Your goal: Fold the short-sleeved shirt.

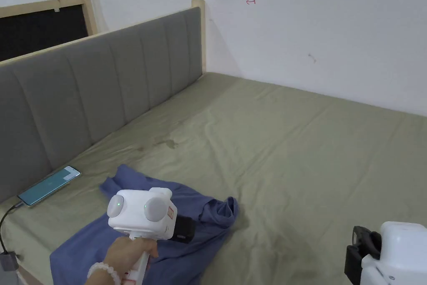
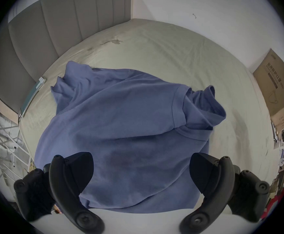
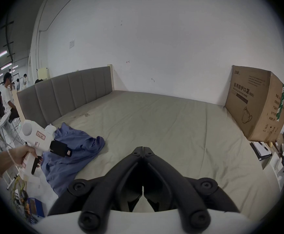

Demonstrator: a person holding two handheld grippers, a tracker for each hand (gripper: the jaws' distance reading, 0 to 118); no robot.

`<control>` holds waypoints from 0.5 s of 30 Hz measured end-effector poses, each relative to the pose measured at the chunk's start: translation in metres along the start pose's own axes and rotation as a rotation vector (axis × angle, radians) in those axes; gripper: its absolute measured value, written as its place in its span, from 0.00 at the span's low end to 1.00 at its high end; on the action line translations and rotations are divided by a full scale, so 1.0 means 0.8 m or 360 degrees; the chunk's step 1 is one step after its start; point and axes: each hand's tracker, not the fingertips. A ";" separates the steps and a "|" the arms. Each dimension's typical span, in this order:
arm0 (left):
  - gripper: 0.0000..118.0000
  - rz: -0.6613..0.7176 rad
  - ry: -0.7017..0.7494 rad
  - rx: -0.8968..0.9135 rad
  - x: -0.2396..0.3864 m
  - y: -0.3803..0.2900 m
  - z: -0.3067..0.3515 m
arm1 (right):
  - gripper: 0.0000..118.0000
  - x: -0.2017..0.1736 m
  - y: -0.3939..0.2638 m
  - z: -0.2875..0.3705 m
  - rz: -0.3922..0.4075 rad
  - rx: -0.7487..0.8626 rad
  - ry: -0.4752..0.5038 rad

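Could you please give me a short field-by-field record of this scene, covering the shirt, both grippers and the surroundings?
surface: bed with an olive sheet, grey headboard behind
shirt: blue short-sleeved shirt, crumpled and unfolded, near the bed's front left corner
left gripper: left gripper above the shirt, jaws wide apart, holding nothing
right gripper: right gripper over bare sheet to the right of the shirt, jaws together, holding nothing
other items: phone by the headboard; cardboard box at the bed's far right
fold progress: not started

left gripper (image 2: 141,168) fingers spread wide — right gripper (image 3: 142,149) fingers closed.
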 end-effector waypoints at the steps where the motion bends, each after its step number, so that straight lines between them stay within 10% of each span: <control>1: 0.96 -0.0014 0.0013 -0.0032 0.003 -0.002 -0.006 | 0.00 -0.002 -0.002 -0.001 0.0019 -0.0013 0.0000; 7: 0.69 -0.0077 0.0131 -0.0170 0.029 -0.026 -0.051 | 0.00 0.002 -0.015 -0.007 0.0037 -0.0079 0.0001; 11: 0.06 0.0033 0.0082 -0.0175 0.017 -0.008 -0.035 | 0.00 0.009 -0.020 -0.014 -0.0004 -0.0124 -0.0028; 15: 0.05 0.0312 0.0024 -0.0190 -0.010 -0.013 -0.045 | 0.00 0.013 -0.025 -0.011 -0.0053 -0.0141 -0.0018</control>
